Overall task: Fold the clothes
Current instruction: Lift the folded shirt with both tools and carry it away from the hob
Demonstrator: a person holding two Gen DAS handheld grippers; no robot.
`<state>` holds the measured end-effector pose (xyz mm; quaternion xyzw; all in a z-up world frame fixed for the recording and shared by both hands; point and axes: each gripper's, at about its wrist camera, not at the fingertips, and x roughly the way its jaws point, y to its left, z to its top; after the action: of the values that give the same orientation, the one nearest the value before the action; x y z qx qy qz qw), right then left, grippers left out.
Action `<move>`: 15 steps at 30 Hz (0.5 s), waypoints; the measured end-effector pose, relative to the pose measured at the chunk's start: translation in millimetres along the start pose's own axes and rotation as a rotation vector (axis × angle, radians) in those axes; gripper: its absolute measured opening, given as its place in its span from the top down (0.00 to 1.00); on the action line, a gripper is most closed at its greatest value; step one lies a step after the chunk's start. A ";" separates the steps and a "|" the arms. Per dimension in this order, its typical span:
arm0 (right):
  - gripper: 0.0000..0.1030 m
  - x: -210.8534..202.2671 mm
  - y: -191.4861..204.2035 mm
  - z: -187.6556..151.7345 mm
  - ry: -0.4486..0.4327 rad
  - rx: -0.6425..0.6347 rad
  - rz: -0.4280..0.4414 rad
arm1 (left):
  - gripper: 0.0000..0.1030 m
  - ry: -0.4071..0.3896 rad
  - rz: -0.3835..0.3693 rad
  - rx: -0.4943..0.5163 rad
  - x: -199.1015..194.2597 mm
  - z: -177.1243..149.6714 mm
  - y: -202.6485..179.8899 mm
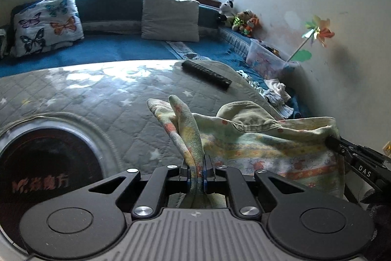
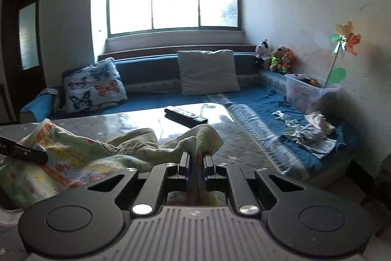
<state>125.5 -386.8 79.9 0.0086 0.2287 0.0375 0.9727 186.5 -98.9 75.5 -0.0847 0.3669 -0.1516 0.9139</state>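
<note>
1. The left gripper (image 1: 196, 171) is clenched on a bunched corner of the garment (image 1: 256, 151); cloth sticks out past its jaws.
2. The right gripper (image 2: 196, 163) pinches another corner of the garment (image 2: 73, 158) the same way.
3. The garment hangs slack between them over the table's (image 1: 97, 94) near edge, toward its right corner, well short of the remote (image 1: 206, 73) at the far edge.
4. To fold well, I would draw the grippers apart until the held edge is taut, lay the cloth flat, then bring the corners over evenly.
5. It is pale yellow-green cloth with orange spots and striped bands, soft, creased, a plain lining turned out on top.
</note>
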 end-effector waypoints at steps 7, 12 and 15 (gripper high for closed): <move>0.91 12.7 -19.9 -9.5 0.030 0.014 -0.043 | 0.91 0.043 -0.007 0.040 29.2 -1.7 -18.9; 0.91 23.9 -28.3 -22.3 0.069 0.030 -0.058 | 0.91 0.093 0.001 0.052 46.5 -13.5 -21.2; 0.91 32.4 -30.7 -32.5 0.103 0.040 -0.061 | 0.90 0.127 0.012 0.053 55.2 -22.0 -19.1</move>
<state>142.0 -415.0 35.4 0.0194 0.2795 0.0037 0.9600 204.9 -136.5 29.2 -0.0486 0.4204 -0.1610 0.8916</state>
